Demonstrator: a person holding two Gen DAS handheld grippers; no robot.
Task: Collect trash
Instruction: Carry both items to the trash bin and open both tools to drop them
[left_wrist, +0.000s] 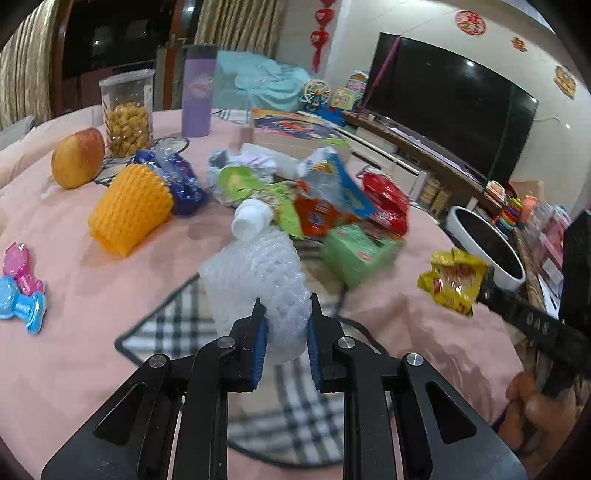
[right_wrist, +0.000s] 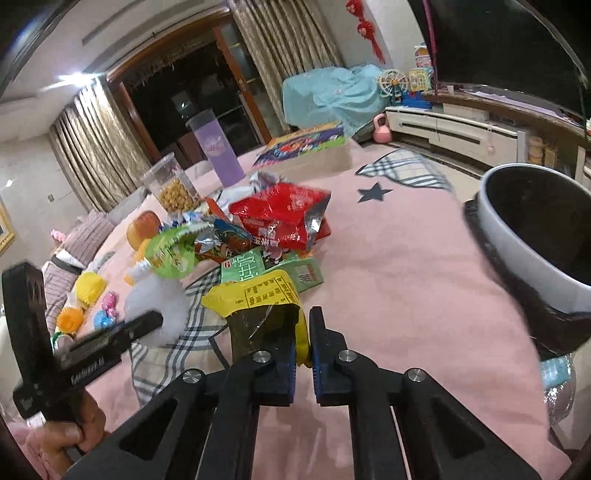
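Observation:
My left gripper is shut on a white foam net sleeve that lies on the pink cloth in front of a heap of trash. The heap holds a red wrapper, a green box and a white bottle. My right gripper is shut on a crumpled yellow wrapper, held just above the cloth. In the left wrist view that yellow wrapper hangs at the right, close to a white bin with a dark inside. The same bin stands to the right of my right gripper.
On the left of the cloth lie an apple, a snack jar, a purple tumbler, a yellow spiky toy and pink and blue toy dumbbells. A television stands behind. A hand grips the left tool.

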